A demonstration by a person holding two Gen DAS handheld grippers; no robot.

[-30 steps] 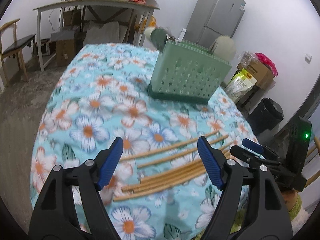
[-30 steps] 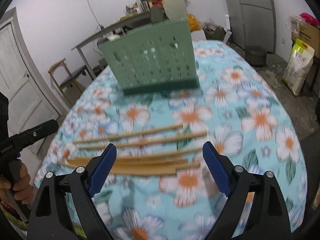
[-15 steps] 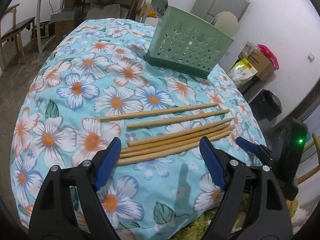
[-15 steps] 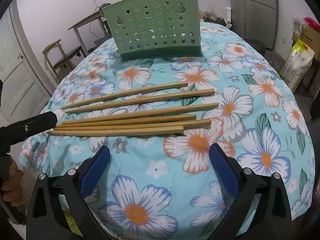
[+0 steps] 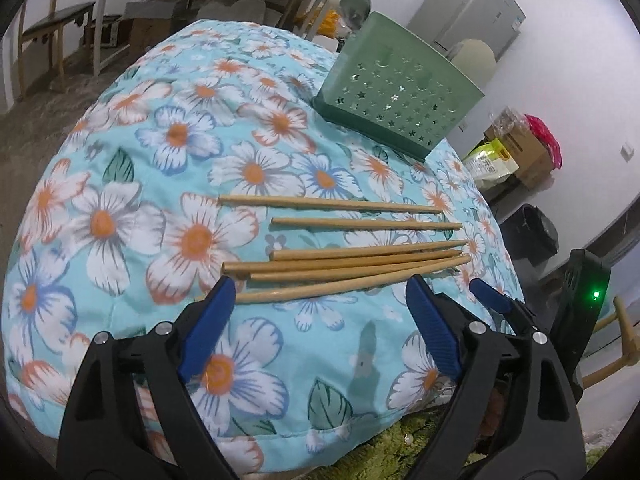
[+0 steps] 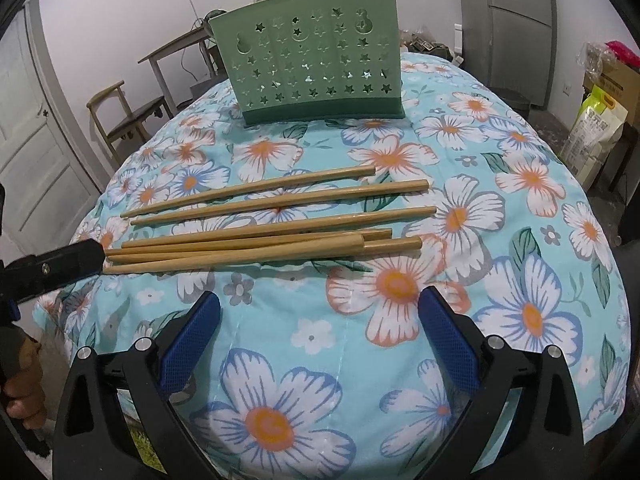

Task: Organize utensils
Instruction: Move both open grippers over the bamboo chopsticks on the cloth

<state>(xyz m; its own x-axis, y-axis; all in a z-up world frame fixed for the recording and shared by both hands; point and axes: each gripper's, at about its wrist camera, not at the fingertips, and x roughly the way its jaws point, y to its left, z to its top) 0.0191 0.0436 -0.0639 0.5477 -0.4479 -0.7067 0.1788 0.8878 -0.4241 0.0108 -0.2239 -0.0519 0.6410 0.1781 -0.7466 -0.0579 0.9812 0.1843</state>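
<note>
Several wooden chopsticks [image 5: 352,260] [image 6: 260,236] lie side by side on the flowered cloth, nearly parallel. Behind them stands a green perforated utensil holder [image 5: 400,92] [image 6: 316,56]. My left gripper [image 5: 320,284] hovers over the near edge of the row, its jaws opening; nothing is pressed between the blue pads, and the nearest stick lies just past the tips. My right gripper [image 6: 320,298] is open and empty, a little short of the sticks. In the right wrist view a black finger of the left gripper [image 6: 60,264] reaches the sticks' thin ends.
The table with the flowered cloth [image 6: 520,240] drops off at its rounded edge close below both grippers. A hand [image 6: 20,392] holds the left tool. Around the table stand a chair [image 6: 128,116], a door [image 6: 36,152], a fridge [image 5: 468,12] and a black bin [image 5: 532,232].
Both grippers have sunk toward the table and tilted down, so the chopsticks fill more of each view. Both pairs of jaws stand wider. The chopsticks and holder have not moved.
</note>
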